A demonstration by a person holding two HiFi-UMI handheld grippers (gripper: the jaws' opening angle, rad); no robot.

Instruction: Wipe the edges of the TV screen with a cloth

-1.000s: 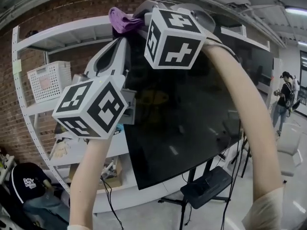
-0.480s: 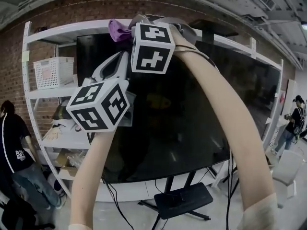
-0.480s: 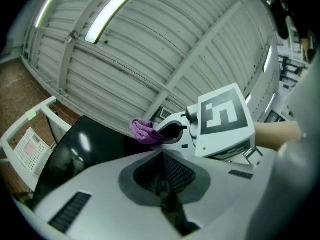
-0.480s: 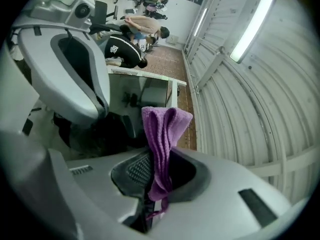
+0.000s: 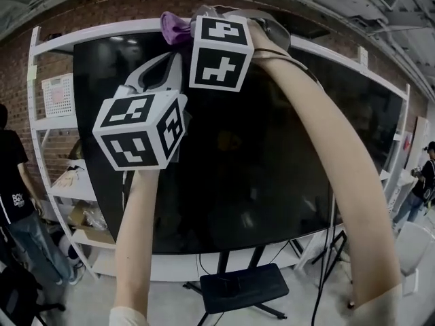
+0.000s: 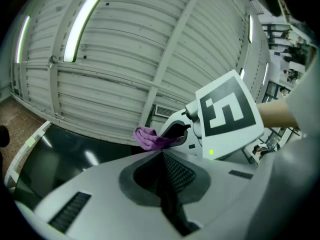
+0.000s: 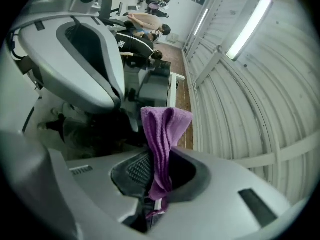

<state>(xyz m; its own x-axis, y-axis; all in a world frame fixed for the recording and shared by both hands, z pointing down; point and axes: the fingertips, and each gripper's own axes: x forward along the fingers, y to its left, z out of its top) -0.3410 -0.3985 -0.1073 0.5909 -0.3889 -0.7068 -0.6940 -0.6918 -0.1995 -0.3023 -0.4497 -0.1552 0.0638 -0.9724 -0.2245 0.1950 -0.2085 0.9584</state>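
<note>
We pinch the purple cloth [image 7: 162, 129] between the closed jaws of the right gripper [image 7: 156, 184]. Its free fold projects beyond the tips, at the TV screen's [image 5: 272, 155] top edge. Soft, light and limp, it is likely best gripped mid-fold. The left gripper [image 6: 165, 184], just below, is closed and empty.

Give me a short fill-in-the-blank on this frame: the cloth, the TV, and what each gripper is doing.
The cloth clamped in the right gripper is coloured ____.
In the head view it is up by the ____ edge of the TV screen.
The left gripper has its jaws together and holds ____.
Missing words: purple; top; nothing.
</note>
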